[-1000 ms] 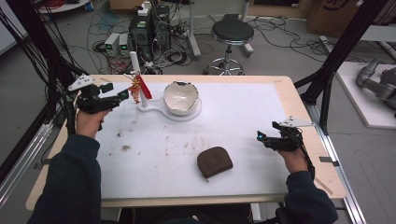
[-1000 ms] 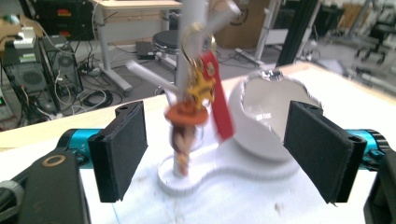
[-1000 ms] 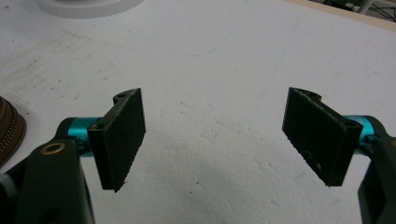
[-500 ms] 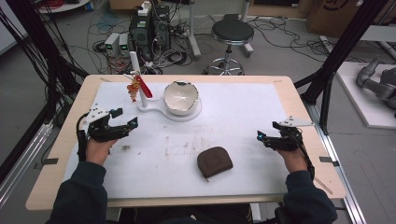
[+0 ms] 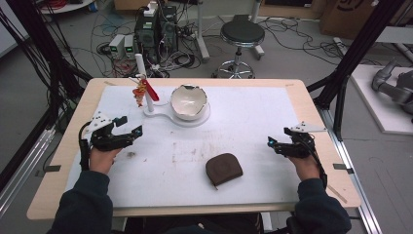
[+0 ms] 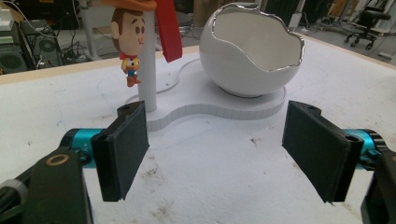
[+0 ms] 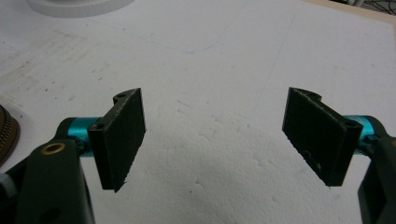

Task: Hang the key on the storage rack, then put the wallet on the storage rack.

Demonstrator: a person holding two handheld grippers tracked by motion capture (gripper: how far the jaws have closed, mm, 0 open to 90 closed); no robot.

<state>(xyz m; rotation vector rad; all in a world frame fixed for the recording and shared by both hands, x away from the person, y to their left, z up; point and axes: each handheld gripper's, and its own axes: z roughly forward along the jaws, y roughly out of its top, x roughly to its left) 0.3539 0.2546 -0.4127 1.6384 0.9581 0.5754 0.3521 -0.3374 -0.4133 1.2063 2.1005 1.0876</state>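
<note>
A white eggshell-shaped bowl (image 5: 188, 101) sits on a white stand (image 5: 168, 118) at the back of the table. From the stand's thin post (image 5: 144, 80) hangs a small cowboy figure (image 5: 140, 94) with a red strap. My left gripper (image 5: 130, 125) rests open on the left side of the table, pointing at the stand. In the left gripper view the bowl (image 6: 252, 60), the figure (image 6: 128, 42) and the post (image 6: 148, 79) lie beyond my open left gripper (image 6: 219, 149). A brown zipped pouch (image 5: 223, 169) lies front centre. My right gripper (image 5: 271, 144) is open to its right, nothing between its fingers (image 7: 121, 140).
The white mat (image 5: 243, 126) covers most of the wooden table (image 5: 316, 122). The pouch's zipper edge (image 7: 7, 133) shows at the left of the right gripper view. Black frame posts stand at both table sides; a stool (image 5: 242, 34) and cables lie beyond the far edge.
My left gripper has drawn back from beside the stand toward the person, to the left side of the mat. The right gripper and the pouch have not moved.
</note>
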